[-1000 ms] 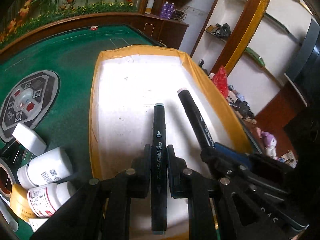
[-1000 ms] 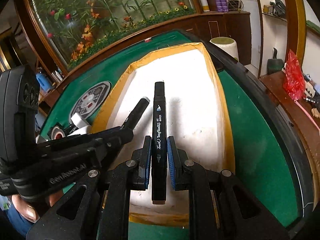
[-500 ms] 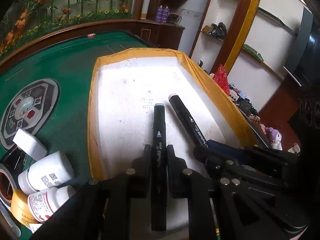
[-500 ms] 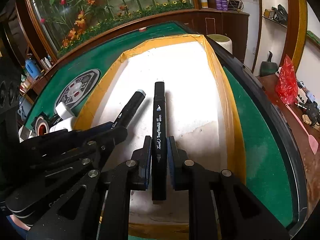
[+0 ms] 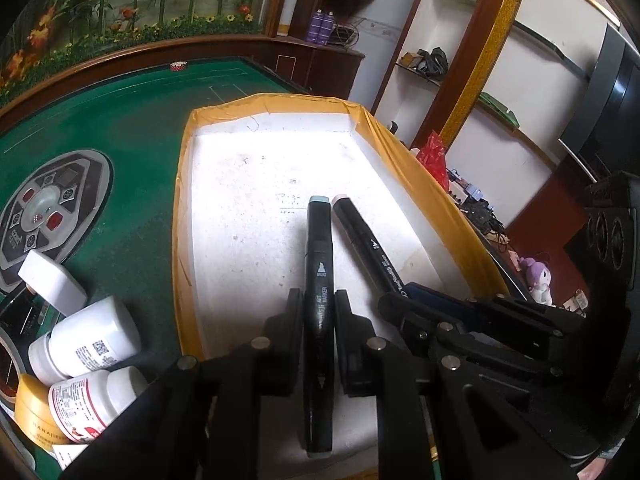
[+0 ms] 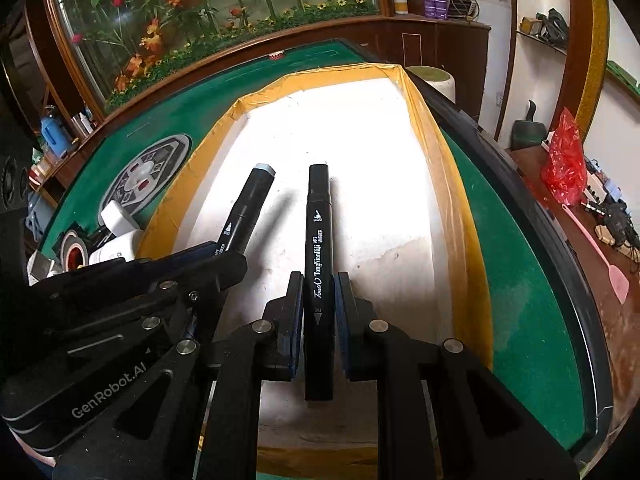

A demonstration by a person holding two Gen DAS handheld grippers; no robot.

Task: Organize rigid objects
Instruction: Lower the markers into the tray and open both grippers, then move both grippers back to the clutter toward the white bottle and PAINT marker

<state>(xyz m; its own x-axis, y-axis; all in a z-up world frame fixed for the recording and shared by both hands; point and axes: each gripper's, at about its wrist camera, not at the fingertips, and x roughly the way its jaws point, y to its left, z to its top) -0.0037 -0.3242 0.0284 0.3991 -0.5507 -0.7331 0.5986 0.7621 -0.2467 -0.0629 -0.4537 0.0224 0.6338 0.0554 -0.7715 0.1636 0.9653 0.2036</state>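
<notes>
My left gripper (image 5: 318, 310) is shut on a black art marker (image 5: 319, 264) with a grey-blue end cap, held over the white tray (image 5: 188, 184) with yellow taped rim. My right gripper (image 6: 318, 294) is shut on a second black art marker (image 6: 319, 240). In the left wrist view the right gripper's marker (image 5: 360, 236) has a pale pink end and lies just right of mine, tips almost touching. In the right wrist view the left gripper's marker (image 6: 248, 208) angles in from the left over the same tray (image 6: 448, 152).
White pill bottles (image 5: 86, 340), a yellow jar (image 5: 32, 412), a white block (image 5: 50, 280) and a tape roll (image 6: 74, 250) crowd the green felt table (image 5: 120, 128) left of the tray. The table's black edge (image 6: 520, 184) runs along the right.
The two grippers have drawn together over the tray; the right gripper's marker has swung left until its tip sits beside my left marker's tip. Both stay shut.
</notes>
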